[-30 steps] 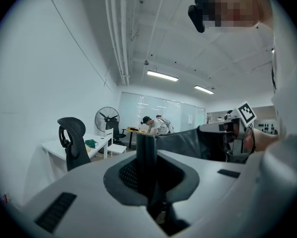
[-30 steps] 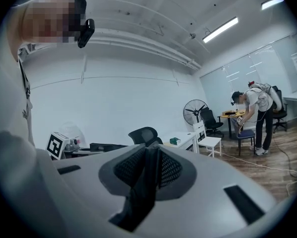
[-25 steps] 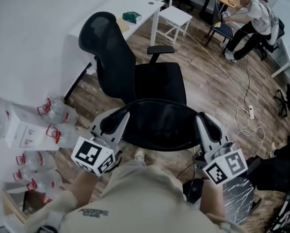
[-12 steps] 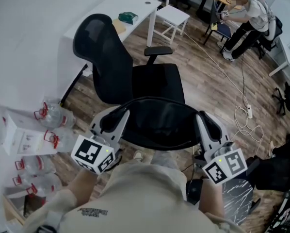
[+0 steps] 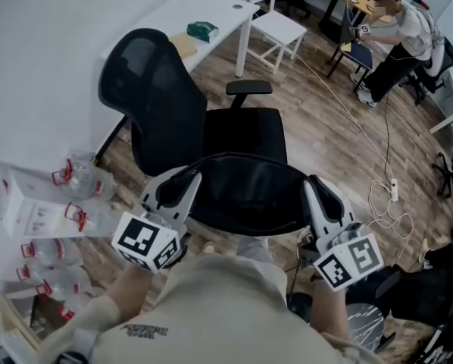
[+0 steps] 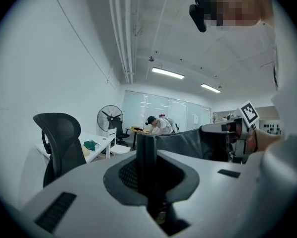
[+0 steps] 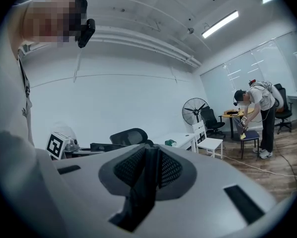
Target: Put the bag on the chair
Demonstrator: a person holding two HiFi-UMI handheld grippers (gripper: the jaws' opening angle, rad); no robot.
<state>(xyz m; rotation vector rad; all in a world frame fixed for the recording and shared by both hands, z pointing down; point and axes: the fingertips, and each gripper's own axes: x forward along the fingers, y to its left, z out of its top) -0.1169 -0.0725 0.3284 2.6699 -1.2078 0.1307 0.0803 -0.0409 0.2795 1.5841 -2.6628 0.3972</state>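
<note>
Both forearms reach forward side by side, nearly level. The left gripper (image 5: 173,188) has its fingers pressed tight on the left rim of the bag (image 5: 249,196). The right gripper (image 5: 321,196) pinches the right rim. The black bag hangs open between them, its far edge overlapping the seat front of the chair (image 5: 245,131) at 12 o'clock. Each gripper's cube carries square black-and-white markers. Print on the white box (image 5: 37,211) at 9 o'clock seems too small to read. The floor (image 5: 325,127) is wood plank, with a white table (image 5: 204,10) at 11, cables (image 5: 385,203) at 3 and another person (image 5: 397,32) at 1.
</note>
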